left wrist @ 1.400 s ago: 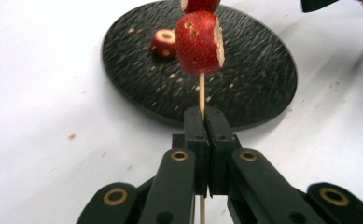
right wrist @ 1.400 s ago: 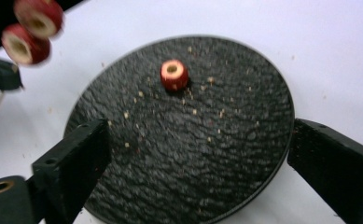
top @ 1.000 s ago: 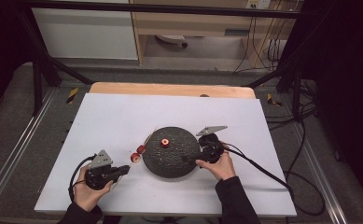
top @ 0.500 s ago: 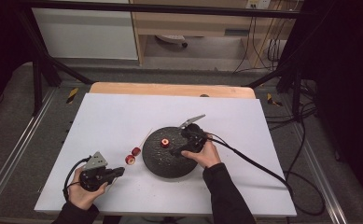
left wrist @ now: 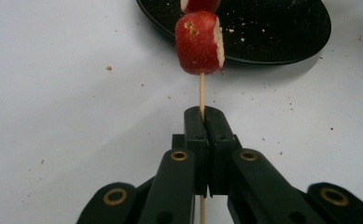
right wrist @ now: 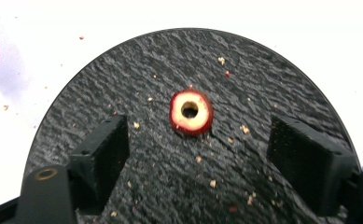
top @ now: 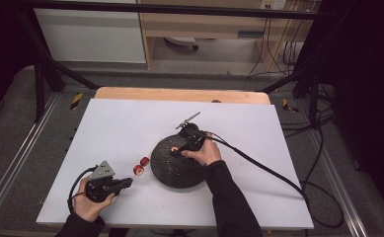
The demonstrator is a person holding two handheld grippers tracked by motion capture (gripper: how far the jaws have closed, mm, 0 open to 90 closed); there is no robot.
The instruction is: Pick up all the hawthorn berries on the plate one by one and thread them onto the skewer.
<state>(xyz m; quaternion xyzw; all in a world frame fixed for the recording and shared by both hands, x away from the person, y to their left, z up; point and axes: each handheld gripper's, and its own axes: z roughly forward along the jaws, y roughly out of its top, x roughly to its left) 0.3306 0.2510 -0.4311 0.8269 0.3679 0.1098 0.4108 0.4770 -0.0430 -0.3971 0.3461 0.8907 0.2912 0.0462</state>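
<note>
High view: the left hand-held gripper [top: 125, 182] lies low over the white desk [top: 120, 123] near its front left corner, pointing toward two red fruit pieces [top: 141, 166] that sit just left of the round black plate [top: 174, 170]. The right hand-held gripper [top: 176, 151] is over the plate, its hand [top: 205, 153] above the plate's right part, with one cored red fruit slice [top: 174, 147] on the plate just ahead of its tips.

Left gripper view: the jaws are pressed together on a thin wooden skewer [left wrist: 201, 95], clamping it. The skewer runs up from the pads into a red fruit piece [left wrist: 199, 43] threaded on it; a second piece [left wrist: 198, 4] sits right behind, at the top edge. Both hang in front of the plate's [left wrist: 282, 28] near rim.

Right gripper view: the jaws stand apart and have just been closing, with the cored slice [right wrist: 191, 112] lying flat on the crumb-strewn plate [right wrist: 263, 88] between and a little beyond the pads [right wrist: 103, 150], neither pad touching it.
</note>
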